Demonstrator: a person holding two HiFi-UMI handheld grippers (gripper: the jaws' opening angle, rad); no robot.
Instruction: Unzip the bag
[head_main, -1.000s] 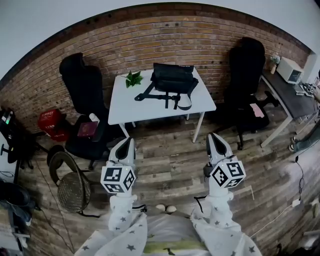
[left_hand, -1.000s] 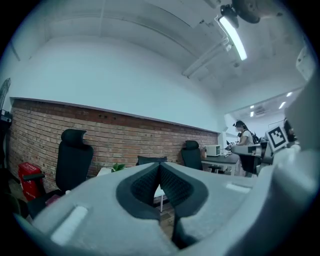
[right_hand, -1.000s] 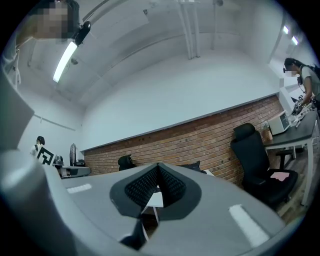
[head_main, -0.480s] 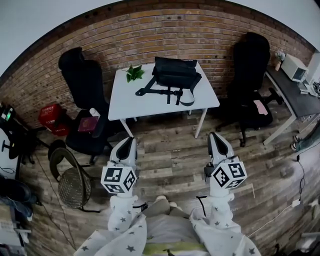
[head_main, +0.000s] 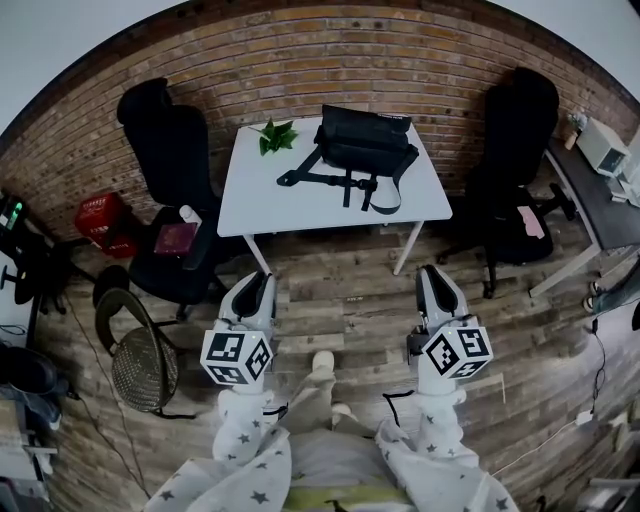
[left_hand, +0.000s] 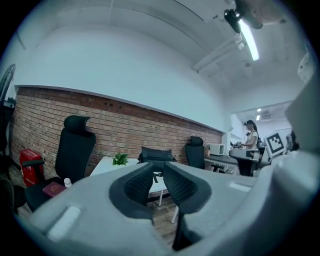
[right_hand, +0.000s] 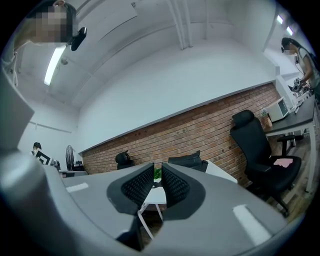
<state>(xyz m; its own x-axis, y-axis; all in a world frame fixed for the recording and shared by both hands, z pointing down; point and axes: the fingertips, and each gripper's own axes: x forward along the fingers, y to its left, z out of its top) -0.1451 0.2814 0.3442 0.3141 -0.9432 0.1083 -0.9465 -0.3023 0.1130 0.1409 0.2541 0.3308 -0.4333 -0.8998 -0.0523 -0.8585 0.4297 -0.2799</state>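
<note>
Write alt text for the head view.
A black bag lies on a white table against a brick wall. The left gripper and right gripper hang short of it over wood floor, jaws just opening, nothing between them.

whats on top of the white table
A black bag lies at the back of the white table, its strap trailing forward, and a green plant sits at the back left corner. The tabletop under the bag is hidden.

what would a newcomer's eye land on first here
The black bag with its loose straps stands out first, lying on the white table in front of the brick wall. Nearer, the left gripper and right gripper point toward it; their jaws have just been opening slightly, with nothing between them.
</note>
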